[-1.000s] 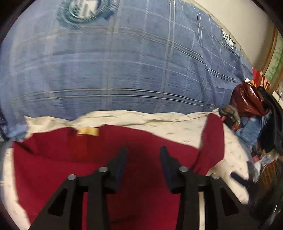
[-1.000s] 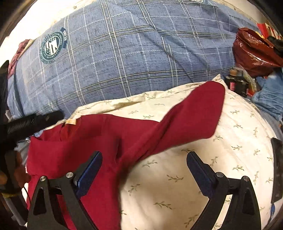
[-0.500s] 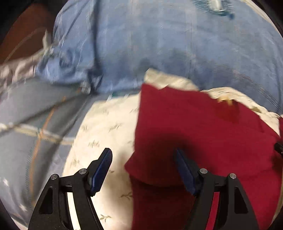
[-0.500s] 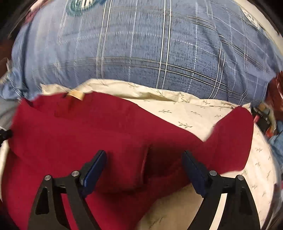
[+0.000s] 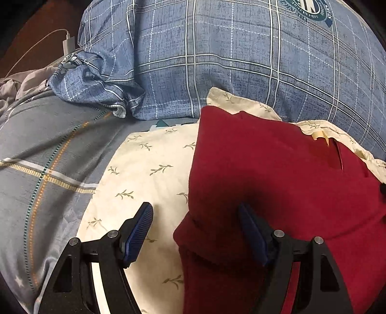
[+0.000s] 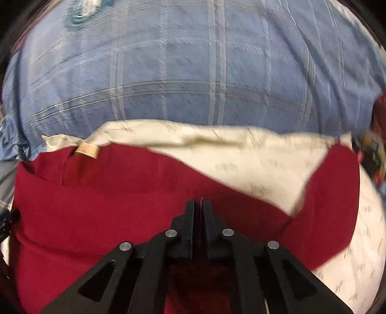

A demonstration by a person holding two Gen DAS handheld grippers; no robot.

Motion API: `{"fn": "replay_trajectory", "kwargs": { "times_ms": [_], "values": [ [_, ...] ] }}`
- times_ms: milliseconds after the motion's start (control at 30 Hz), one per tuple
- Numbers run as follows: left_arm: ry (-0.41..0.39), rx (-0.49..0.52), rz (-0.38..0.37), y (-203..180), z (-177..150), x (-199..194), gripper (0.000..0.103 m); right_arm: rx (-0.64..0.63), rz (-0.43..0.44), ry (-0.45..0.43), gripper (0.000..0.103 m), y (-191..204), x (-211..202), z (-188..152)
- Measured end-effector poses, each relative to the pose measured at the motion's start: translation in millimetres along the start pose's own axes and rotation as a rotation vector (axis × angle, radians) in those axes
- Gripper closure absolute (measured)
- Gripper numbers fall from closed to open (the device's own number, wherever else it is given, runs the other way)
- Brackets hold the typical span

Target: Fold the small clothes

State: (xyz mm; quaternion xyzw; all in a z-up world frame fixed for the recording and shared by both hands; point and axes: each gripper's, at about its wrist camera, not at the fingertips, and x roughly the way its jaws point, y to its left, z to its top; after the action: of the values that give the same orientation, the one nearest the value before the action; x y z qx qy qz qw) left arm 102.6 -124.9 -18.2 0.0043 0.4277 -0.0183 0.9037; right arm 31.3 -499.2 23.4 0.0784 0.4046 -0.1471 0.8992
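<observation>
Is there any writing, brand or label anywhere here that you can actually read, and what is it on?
Nothing can be read with certainty.
Round emblem on the blue plaid pillow: ring of lettering at the emblem, too small and cut off by the frame's edge to read.
Tan tag at the neck of the red garment: no print can be made out.
Cream leaf-print cloth: pattern only, no words.
</observation>
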Motion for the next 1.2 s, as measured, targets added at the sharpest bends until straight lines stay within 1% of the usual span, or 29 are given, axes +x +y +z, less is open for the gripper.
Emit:
{"fn": "replay_trajectory", "kwargs": {
  "times_ms": [33,67,100,133,200,267,300,333,400,433,467,500,567,600,633,700,767,833,867,933,1000,1200],
  "values": [
    [-0.009,-0.003,-0.001,-1,0,-7,0.031,0.037,0.01,-0.019,0.089,-8,-10,-3],
    [-0.022,-0.006,-0.001,0,0,-10,0.031,0.043,-0.009,-0.041,0.086,-12,-20,-6],
    [-0.043,-0.006,0.003,0,1,-12,0.031,0.026,-0.028,-0.065,0.082,-12,-31,-8],
    [-0.057,-0.006,0.003,2,-2,-22,0.031,0.003,-0.029,-0.086,0.078,-10,-40,-10],
    [-0.079,-0.005,-0.001,0,-3,-27,0.031,-0.048,0.008,-0.105,0.076,4,-51,-12],
    [-0.064,0.009,-0.004,0,-10,-35,0.031,-0.097,0.063,-0.089,0.078,22,-50,-13],
    [-0.053,0.017,0.001,-2,-12,-32,0.031,-0.107,0.072,-0.081,0.078,29,-44,-12],
    [-0.031,0.034,0.015,-4,-15,-26,0.031,-0.118,0.073,-0.067,0.078,35,-37,-14],
    [-0.009,0.047,0.026,-6,-19,-18,0.031,-0.13,0.029,0.017,0.078,44,-13,-20],
    [-0.009,0.045,0.025,-6,-17,-19,0.031,-0.123,0.021,0.053,0.078,45,-4,-25],
    [-0.011,0.044,0.025,-6,-17,-20,0.031,-0.121,0.021,0.013,0.078,45,-7,-29],
    [-0.011,0.046,0.024,-6,-15,-21,0.031,-0.128,0.024,0.008,0.077,44,-12,-30],
    [-0.022,0.046,0.026,-6,-14,-24,0.031,-0.115,0.058,0.022,0.071,38,-22,-29],
    [-0.028,0.045,0.032,-6,-15,-25,0.031,-0.09,0.082,0.019,0.063,31,-29,-27],
    [-0.033,0.046,0.034,-6,-15,-26,0.031,-0.067,0.092,0.013,0.053,24,-35,-24],
    [-0.049,0.051,0.034,-9,-15,-33,0.031,-0.029,0.056,-0.018,0.043,10,-47,-16],
    [-0.077,0.054,0.027,-11,-15,-41,0.031,0.006,0.006,-0.05,0.043,-12,-57,-7],
    [-0.094,0.058,0.012,-14,-16,-47,0.031,0.047,-0.015,-0.036,0.043,-27,-60,-4],
    [-0.099,0.061,0.008,-15,-17,-49,0.031,0.085,-0.006,-0.026,0.043,-36,-61,-4],
    [-0.1,0.064,0.006,-17,-17,-50,0.031,0.11,0.029,-0.023,0.043,-40,-61,-6],
    [-0.089,0.066,0.01,-16,-19,-48,0.031,0.096,0.044,-0.026,0.042,-32,-61,-11],
    [-0.074,0.053,0.026,-12,-14,-40,0.031,-0.033,0.112,-0.034,0.044,26,-51,-15]
  ]
}}
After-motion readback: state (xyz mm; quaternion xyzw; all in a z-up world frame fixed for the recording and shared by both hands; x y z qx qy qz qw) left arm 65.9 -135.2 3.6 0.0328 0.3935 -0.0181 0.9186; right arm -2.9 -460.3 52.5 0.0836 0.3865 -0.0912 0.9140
